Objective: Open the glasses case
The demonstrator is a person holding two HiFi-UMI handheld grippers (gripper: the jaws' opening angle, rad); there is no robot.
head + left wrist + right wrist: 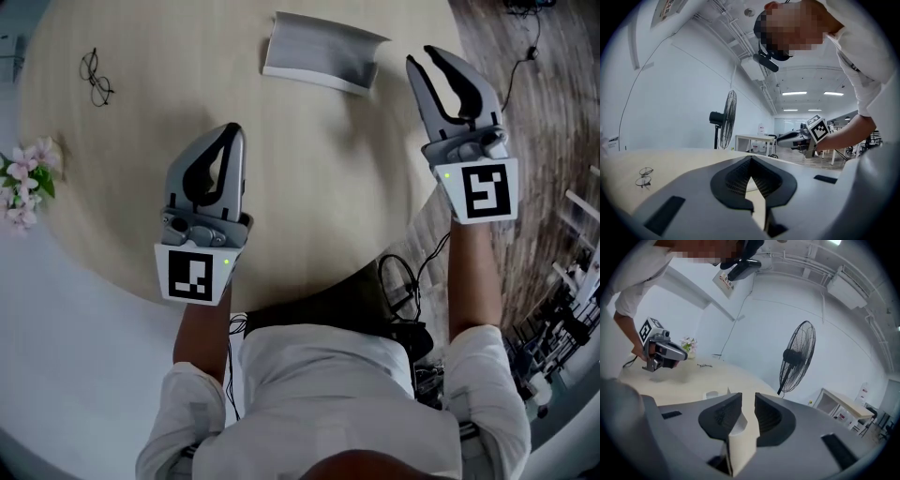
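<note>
Pale wood of a round tabletop [309, 206] fills the head view. The grey, flat rectangular glasses case [323, 49] lies near the far edge, spread wide with one end curled up, and looks already opened. The right gripper [421, 56] hovers just beside it, its two dark-lined jaws parted with nothing between them, which suggests a grip let go once the lid gave way. The left gripper [232, 131], nearer the person and well apart from the case, has its jaws pressed together on nothing and looks idle. Thin wire-framed spectacles [97, 77] rest at the table's far left, likely set aside for the case. Near them, pink and white flowers [23, 183] are cut off by the frame's edge. The case's lining and hinge are too small to read, and the right gripper view shows only a sliver of it.
</note>
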